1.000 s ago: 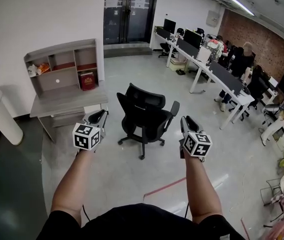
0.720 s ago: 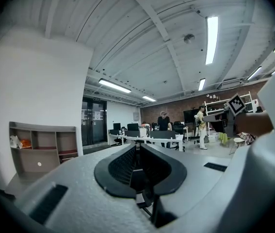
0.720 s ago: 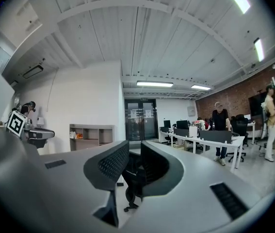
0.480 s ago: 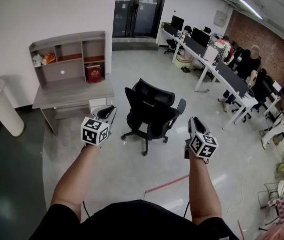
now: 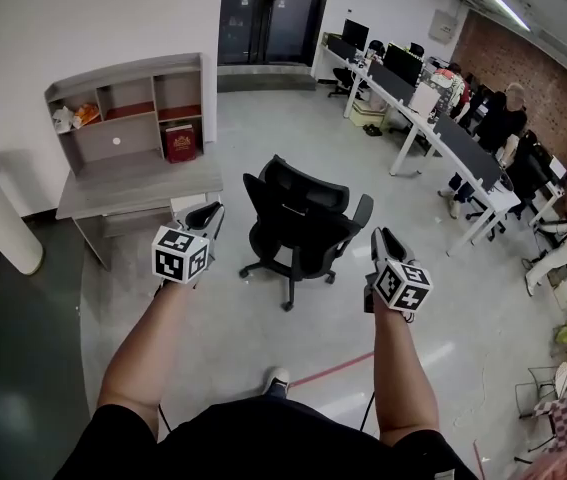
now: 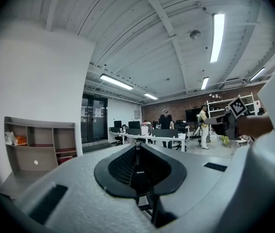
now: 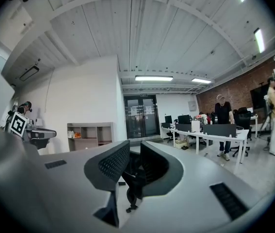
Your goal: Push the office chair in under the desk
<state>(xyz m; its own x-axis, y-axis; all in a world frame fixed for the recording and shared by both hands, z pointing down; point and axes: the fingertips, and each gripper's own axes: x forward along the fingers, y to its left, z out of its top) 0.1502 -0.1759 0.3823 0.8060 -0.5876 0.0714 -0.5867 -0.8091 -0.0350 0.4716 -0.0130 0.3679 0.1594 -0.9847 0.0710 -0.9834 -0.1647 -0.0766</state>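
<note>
grey floor point(image 5: 225, 320), chair point(image 5: 298, 220) stands apart from desk point(image 5: 138, 183). left gripper point(image 5: 207, 212) pressed together, empty. right gripper point(image 5: 381, 236) slightly spread, empty.

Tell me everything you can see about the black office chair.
The office chair is black, with a headrest, a curved back, two armrests and a star base on casters. It stands upright on the pale floor, clear of the grey desk, which lies to its left in the head view. Only the floor touches it.
</note>
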